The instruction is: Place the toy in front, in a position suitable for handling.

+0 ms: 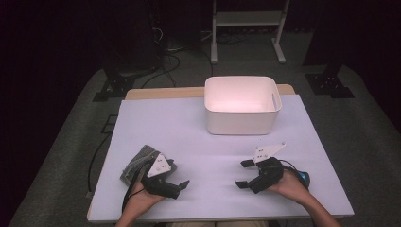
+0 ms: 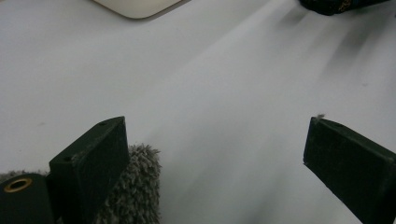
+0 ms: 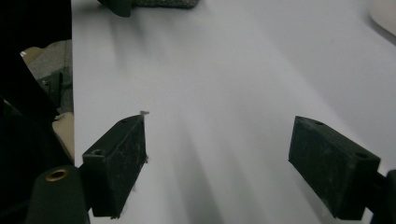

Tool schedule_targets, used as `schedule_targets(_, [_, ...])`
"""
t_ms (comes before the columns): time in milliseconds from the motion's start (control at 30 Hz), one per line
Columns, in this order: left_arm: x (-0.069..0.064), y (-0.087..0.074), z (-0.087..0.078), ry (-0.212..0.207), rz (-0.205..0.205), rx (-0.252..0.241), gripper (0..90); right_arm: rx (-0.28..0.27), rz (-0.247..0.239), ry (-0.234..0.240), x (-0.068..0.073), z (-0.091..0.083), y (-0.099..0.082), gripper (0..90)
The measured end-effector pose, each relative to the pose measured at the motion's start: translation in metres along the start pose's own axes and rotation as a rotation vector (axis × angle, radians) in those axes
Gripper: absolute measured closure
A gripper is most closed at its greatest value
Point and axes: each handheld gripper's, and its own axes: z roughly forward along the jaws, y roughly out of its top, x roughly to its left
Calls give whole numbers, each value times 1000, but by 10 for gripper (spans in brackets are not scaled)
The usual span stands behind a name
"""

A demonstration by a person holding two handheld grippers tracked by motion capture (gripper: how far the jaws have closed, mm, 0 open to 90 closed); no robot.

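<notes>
Grey cloth [image 1: 138, 163], a shaggy, deep-piled towel folded into a rough rectangle, lies on the counter [image 1: 203, 137] at about 8 o'clock from its middle, near the front left corner. The left tongs [image 1: 178, 187] sit just beside it at its 4 o'clock, with the hand and the grey three-cornered plate overlapping the cloth's near edge. In the left gripper view the cloth's fuzzy pile [image 2: 135, 186] shows behind and against the jaw at the picture's left, outside the gap; between the two jaws lies only bare counter. Those jaws stand wide apart and hold nothing.

The right tongs [image 1: 244, 173] hover at about 4 o'clock from the counter's middle, well apart from the cloth, pointing toward the left tongs. Their jaws are also wide and empty, with plain counter between them in the right gripper view.

A white bin [image 1: 242, 105], smooth plastic with rounded corners and a slot handle in its right wall, stands at 12 o'clock near the far edge. The counter surface is a smooth, matte pale sheet. No writing can be read on anything.
</notes>
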Motion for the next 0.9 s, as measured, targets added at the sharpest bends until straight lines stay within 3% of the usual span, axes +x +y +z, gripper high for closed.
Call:
schedule_targets(533, [1, 0, -2, 6, -1, 1, 61, 78, -35, -57, -11, -41, 9, 178])
schedule_targets(900, [2, 0, -1, 4, -4, 3, 61, 106, -16, -92, -19, -62, 4, 178])
